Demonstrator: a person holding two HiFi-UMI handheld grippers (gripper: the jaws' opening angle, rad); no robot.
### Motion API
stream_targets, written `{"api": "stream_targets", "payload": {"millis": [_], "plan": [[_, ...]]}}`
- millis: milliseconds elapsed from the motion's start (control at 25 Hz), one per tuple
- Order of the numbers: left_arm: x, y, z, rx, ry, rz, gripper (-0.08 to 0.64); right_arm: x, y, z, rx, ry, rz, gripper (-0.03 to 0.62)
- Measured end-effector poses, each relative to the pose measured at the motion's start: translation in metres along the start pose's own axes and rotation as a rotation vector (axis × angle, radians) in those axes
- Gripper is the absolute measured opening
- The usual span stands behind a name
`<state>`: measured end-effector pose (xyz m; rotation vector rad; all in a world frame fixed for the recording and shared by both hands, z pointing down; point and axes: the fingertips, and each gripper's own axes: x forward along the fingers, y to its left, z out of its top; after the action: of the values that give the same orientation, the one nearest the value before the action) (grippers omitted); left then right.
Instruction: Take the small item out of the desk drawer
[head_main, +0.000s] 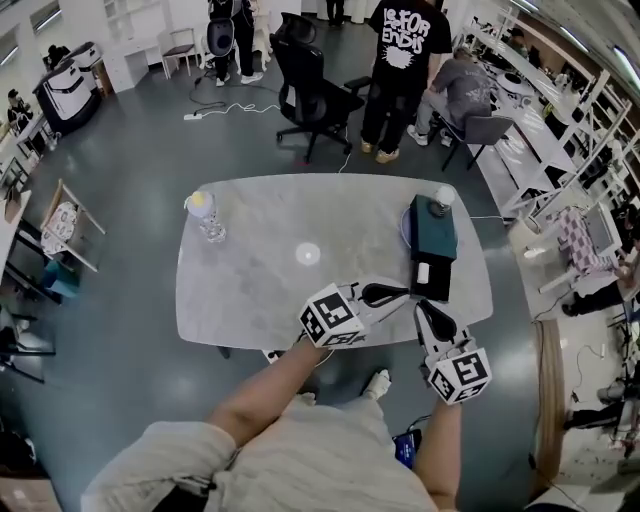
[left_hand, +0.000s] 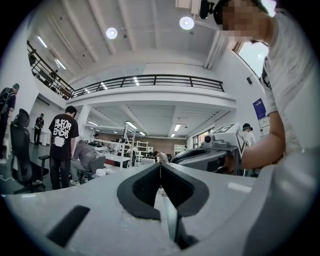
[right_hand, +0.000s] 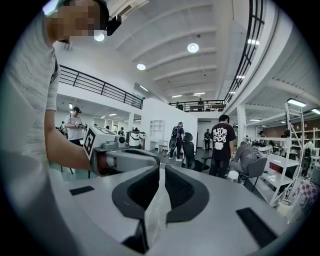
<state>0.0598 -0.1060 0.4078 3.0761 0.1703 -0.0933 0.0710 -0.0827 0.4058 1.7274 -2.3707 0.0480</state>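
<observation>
While the small white item (head_main: 422, 272) lies in the open drawer (head_main: 437, 290) on the worktop (head_main: 260, 285), the left tongs (head_main: 400, 293) and right tongs (head_main: 421, 308) hover just beside it. Both are clenched and empty.

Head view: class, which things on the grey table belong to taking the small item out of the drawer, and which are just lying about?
Job: dark teal drawer unit; small white item at its near end; left gripper; right gripper.
Lying about: clear bottle with yellowish top; white round disc; white ball on the unit.
</observation>
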Motion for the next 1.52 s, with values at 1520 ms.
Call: {"api": "stream_targets", "payload": {"millis": [1520], "plan": [[0.164,0.158,-0.134,-0.215,0.191,0.261,0.015,0.108,-0.198,-0.197,-0.211,0.474,0.436,0.175]]}}
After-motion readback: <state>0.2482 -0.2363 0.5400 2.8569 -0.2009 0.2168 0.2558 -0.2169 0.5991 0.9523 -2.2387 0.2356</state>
